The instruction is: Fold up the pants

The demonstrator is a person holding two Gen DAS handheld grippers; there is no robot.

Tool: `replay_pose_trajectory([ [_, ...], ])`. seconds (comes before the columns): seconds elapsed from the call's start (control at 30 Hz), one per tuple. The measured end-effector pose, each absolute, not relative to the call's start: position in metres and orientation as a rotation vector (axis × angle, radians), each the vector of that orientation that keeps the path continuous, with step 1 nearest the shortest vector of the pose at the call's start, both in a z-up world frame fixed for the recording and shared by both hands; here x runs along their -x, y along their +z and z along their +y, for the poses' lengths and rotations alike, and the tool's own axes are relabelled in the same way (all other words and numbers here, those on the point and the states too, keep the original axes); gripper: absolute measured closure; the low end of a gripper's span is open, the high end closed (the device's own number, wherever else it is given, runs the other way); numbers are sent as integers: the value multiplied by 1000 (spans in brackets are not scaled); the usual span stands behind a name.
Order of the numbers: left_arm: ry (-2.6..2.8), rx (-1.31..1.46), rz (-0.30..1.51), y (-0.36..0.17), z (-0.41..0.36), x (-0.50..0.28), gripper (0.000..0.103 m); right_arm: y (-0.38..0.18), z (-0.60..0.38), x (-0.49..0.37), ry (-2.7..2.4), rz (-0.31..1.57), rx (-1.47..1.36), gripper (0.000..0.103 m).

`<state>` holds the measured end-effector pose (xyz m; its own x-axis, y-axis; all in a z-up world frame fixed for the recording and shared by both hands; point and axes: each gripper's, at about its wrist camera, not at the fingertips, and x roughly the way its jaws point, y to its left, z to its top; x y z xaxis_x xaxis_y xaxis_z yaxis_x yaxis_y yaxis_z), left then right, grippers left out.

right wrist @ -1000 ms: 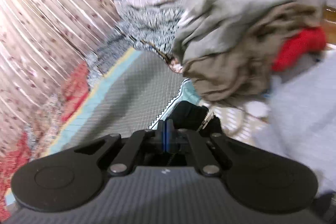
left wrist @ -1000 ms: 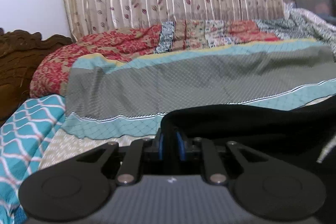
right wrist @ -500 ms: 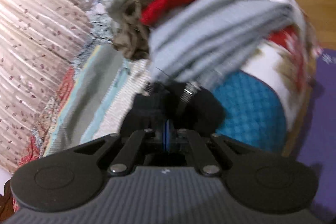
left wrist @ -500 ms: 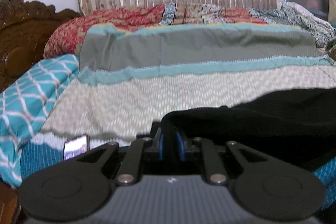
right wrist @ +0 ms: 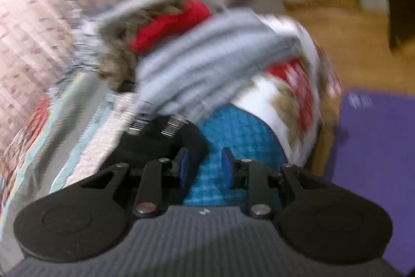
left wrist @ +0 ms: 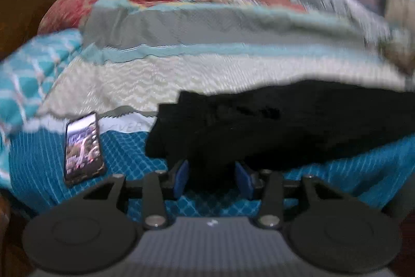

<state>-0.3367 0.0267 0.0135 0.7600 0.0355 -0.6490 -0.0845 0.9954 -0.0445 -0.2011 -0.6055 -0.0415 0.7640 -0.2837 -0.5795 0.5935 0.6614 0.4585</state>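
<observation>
Black pants (left wrist: 272,126) lay on the bed (left wrist: 197,74), long axis running left to right across the bedspread. Left tongs (left wrist: 211,177) were open, pants edge just ahead. Right tongs (right wrist: 205,168) were open beside the pants' end (right wrist: 158,144). A phone (left wrist: 82,147) lay left. Heaped clothes (right wrist: 207,64) were beyond; wood floor (right wrist: 350,43).

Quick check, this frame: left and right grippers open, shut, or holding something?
Left gripper: open, black pants lying just ahead, not gripped.
Right gripper: open, holding nothing.

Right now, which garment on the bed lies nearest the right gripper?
The black pants, right at the right gripper; the grey and red clothes lie piled beyond.
</observation>
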Motion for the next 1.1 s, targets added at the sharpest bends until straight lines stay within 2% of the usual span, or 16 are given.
replay_pose_trajectory([
  [0.17,130,375,589,35,89,326,48,-14,-542,174,-261,462,-571,69],
  [0.33,147,401,688,21,107,277,42,-34,-445,133,32,596,-498,66],
  [0.4,92,395,758,8,101,253,35,-51,-406,122,121,669,-497,66],
  [0.43,59,392,783,3,97,246,21,-58,-390,118,163,704,-506,66],
  [0.47,28,379,810,-5,92,236,17,-67,-373,113,205,747,-512,66],
  [0.5,10,351,831,-11,86,227,22,-74,-358,110,237,789,-511,66],
  [0.53,-3,318,849,-14,80,220,53,-82,-344,108,265,828,-502,66],
  [0.57,5,252,862,-15,72,214,73,-88,-329,106,295,866,-480,66],
  [0.63,-22,192,822,-5,65,211,83,-91,-305,106,350,915,-421,66],
  [0.73,-18,133,671,28,69,215,88,-95,-282,107,405,959,-317,66],
  [0.83,-6,62,599,37,71,211,86,-100,-283,100,406,981,-302,66],
  [0.9,24,-49,643,15,66,198,78,-109,-279,103,402,986,-299,66],
  [0.97,102,-141,789,-19,64,182,57,-109,-275,103,404,985,-277,66],
  [1.0,128,-118,829,-32,68,182,56,-108,-276,105,408,984,-271,66],
  [1.1,97,61,782,-17,84,204,55,-106,-273,107,420,990,-250,66],
])
